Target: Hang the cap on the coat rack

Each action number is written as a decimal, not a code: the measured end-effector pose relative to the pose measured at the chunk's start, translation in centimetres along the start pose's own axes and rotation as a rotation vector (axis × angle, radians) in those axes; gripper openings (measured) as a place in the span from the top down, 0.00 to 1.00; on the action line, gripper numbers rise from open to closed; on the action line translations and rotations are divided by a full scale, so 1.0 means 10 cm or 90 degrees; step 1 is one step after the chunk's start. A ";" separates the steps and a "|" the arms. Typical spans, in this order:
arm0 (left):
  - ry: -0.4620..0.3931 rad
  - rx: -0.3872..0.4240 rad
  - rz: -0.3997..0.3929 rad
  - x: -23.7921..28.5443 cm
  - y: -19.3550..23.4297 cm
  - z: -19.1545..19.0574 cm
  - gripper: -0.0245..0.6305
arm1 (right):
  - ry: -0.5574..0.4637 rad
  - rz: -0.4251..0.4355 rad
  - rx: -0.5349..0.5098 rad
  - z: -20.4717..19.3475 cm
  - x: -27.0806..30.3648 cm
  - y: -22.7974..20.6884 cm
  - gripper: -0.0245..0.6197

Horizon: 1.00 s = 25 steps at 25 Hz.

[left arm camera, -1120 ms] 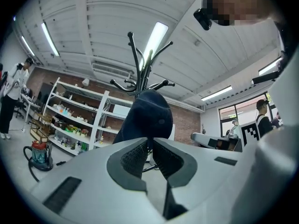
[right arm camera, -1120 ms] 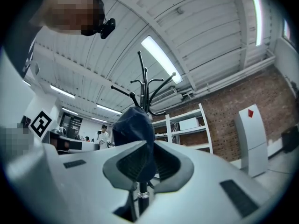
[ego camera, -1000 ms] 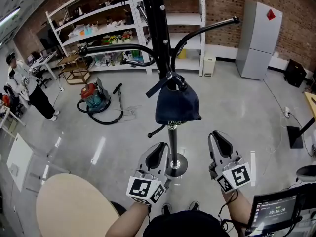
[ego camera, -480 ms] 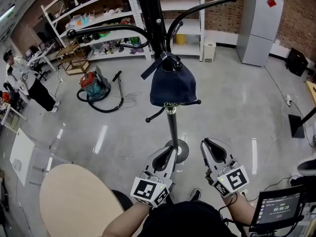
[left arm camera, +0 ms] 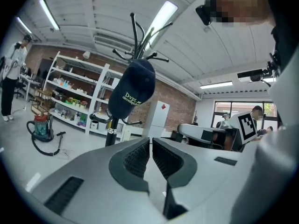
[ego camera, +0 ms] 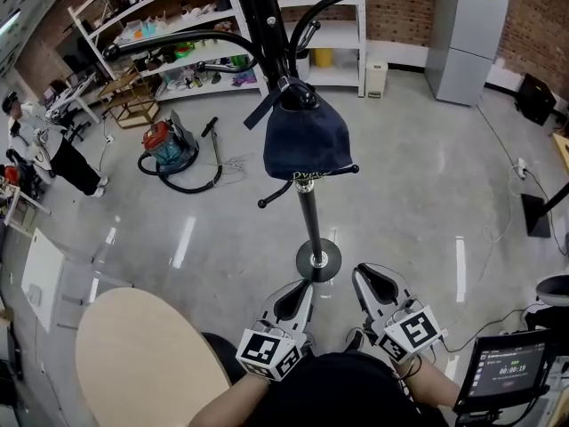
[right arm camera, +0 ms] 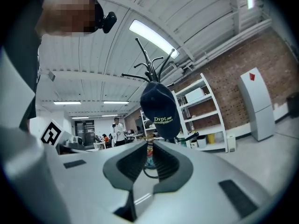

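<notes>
A dark blue cap hangs on the black coat rack, caught on one of the hooks partway up the pole. It droops with its crown towards the person, and a line of pale lettering shows along its lower edge. Nothing holds the cap, and it is well apart from both grippers. In the head view the left gripper and the right gripper are low and close to the person's body, on either side of the rack's round base on the floor, both pointing roughly towards the rack. The left gripper's fingers are drawn almost together, with only a thin slit between the ridged pads and nothing in it. The right gripper's fingers stand a little apart; the narrow gap holds nothing, and only the far room shows through it. Both gripper views look up at the cap on the rack, with ceiling lights behind it. A round tan surface lies near the person's left side. A red and teal vacuum cleaner with its hose sits on the floor beyond the rack, near white shelves along the brick wall. A tall white cabinet stands to the right. Another person stands at the far left.
</notes>
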<state>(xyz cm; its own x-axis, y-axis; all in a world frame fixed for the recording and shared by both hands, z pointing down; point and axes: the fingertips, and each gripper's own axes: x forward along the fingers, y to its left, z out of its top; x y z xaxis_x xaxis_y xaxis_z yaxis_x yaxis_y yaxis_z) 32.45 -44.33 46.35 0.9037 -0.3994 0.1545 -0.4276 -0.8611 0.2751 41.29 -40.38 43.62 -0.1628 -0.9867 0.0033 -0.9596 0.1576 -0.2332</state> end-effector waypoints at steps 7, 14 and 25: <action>-0.006 -0.004 -0.002 -0.04 0.01 0.02 0.93 | 0.018 0.017 0.000 -0.07 0.06 0.21 0.91; -0.008 -0.006 -0.015 -0.01 -0.05 0.05 0.93 | 0.020 0.017 -0.017 -0.01 0.08 0.23 0.91; 0.006 -0.022 -0.022 0.03 -0.03 0.05 0.93 | 0.036 0.009 -0.032 0.00 0.10 0.25 0.91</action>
<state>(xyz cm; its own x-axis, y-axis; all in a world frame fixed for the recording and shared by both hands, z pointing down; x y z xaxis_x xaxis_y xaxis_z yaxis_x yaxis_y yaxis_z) 32.88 -44.32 45.78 0.9178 -0.3663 0.1534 -0.3967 -0.8628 0.3134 38.76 -40.95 43.05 -0.1880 -0.9806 0.0555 -0.9672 0.1751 -0.1840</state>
